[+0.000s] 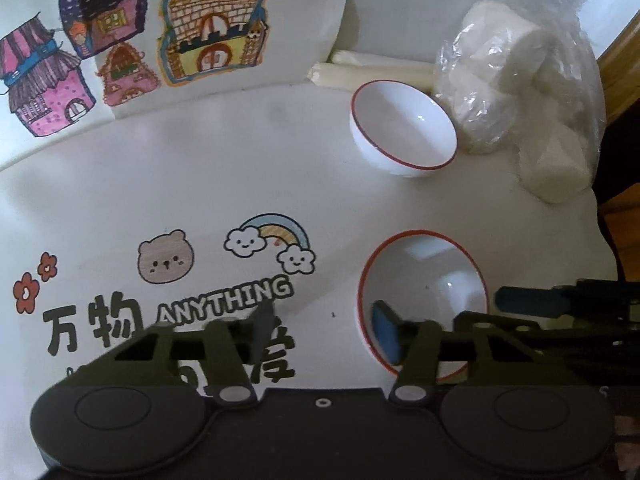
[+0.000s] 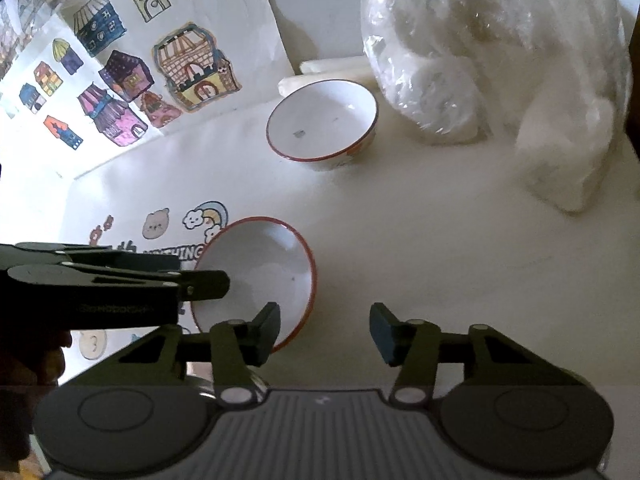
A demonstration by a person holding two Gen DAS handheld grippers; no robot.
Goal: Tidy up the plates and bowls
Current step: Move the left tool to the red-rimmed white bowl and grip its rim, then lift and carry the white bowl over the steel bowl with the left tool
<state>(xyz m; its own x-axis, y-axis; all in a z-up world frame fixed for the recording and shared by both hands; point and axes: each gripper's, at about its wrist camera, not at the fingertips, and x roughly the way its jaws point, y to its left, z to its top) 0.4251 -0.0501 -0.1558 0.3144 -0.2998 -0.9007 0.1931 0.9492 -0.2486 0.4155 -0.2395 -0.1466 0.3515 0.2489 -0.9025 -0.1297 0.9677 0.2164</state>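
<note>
White table: plastic bag crowds far bowl.

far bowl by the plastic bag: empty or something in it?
Empty. The far bowl shows bare white inside in both wrist views, apart from a small dark mark.

"ANYTHING" and "万物" (black print) on white table

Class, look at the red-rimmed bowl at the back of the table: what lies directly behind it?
Behind the far bowl lie two pale rolls against the wall, and beside it a clear plastic bag of white lumps. The bowl and bag cover the rolls' right ends, so their full length cannot be seen.
</note>
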